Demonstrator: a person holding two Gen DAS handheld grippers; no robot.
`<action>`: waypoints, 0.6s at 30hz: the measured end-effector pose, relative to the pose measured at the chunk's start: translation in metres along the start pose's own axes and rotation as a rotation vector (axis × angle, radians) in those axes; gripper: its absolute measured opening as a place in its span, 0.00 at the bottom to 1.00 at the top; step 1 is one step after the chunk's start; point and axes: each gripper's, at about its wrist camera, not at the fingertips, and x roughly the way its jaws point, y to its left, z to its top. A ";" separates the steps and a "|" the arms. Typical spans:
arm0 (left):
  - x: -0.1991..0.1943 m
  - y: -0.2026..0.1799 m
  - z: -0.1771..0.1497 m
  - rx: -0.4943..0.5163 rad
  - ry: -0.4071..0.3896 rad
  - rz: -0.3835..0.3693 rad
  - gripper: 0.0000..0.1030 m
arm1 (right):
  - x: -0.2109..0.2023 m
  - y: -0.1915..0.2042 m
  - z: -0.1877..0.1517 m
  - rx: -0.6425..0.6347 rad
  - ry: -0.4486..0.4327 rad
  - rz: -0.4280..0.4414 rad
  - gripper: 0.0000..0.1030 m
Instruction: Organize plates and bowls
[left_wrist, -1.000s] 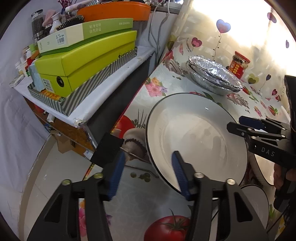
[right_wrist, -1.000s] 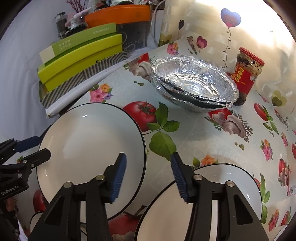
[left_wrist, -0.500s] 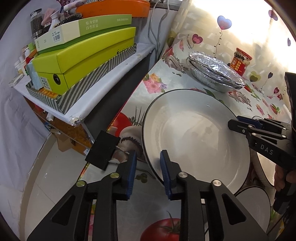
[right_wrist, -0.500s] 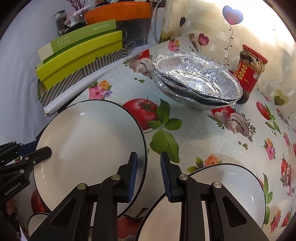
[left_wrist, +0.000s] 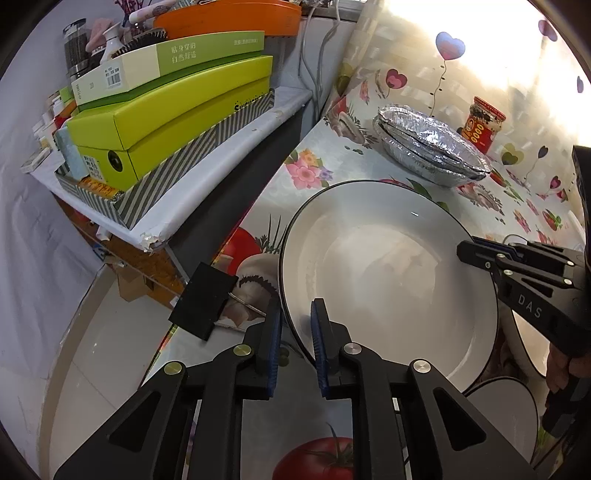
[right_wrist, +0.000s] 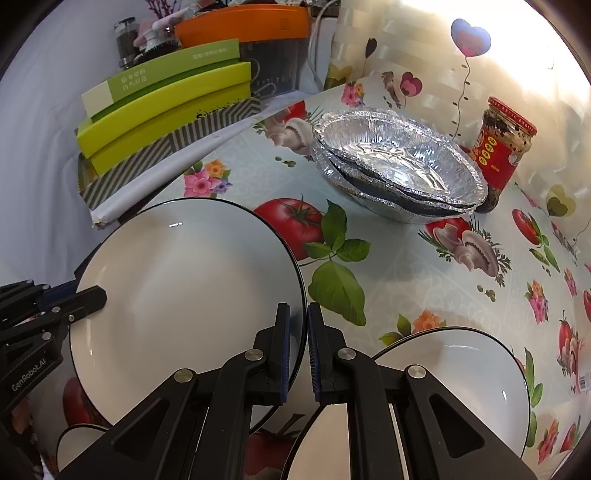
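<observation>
A large white plate with a thin black rim (left_wrist: 388, 280) sits at the table's left side; it also shows in the right wrist view (right_wrist: 184, 295). My left gripper (left_wrist: 295, 332) is shut on its near-left rim. My right gripper (right_wrist: 298, 332) is shut on the opposite rim, and shows in the left wrist view (left_wrist: 476, 254). A second white plate (right_wrist: 443, 376) lies to the right of my right gripper. A small white bowl (left_wrist: 509, 410) sits near the front edge, partly hidden.
A stack of foil pans (right_wrist: 399, 173) stands at the back of the flowered tablecloth, with a red-labelled jar (right_wrist: 502, 155) beside it. Green boxes (left_wrist: 173, 125) are piled on a shelf to the left. A black clip (left_wrist: 203, 299) grips the table edge.
Both grippers have closed from open onto opposite rims of the large plate. The plate looks slightly nearer and larger in both views.
</observation>
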 end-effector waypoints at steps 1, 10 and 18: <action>0.000 0.000 0.000 -0.002 0.001 0.001 0.16 | 0.000 0.000 0.000 0.001 -0.001 -0.001 0.10; -0.003 -0.004 0.002 0.000 0.002 0.016 0.16 | -0.011 0.000 0.004 0.012 -0.028 -0.005 0.08; 0.000 -0.001 0.000 -0.003 0.004 0.011 0.16 | -0.009 -0.003 0.012 0.036 -0.052 -0.018 0.07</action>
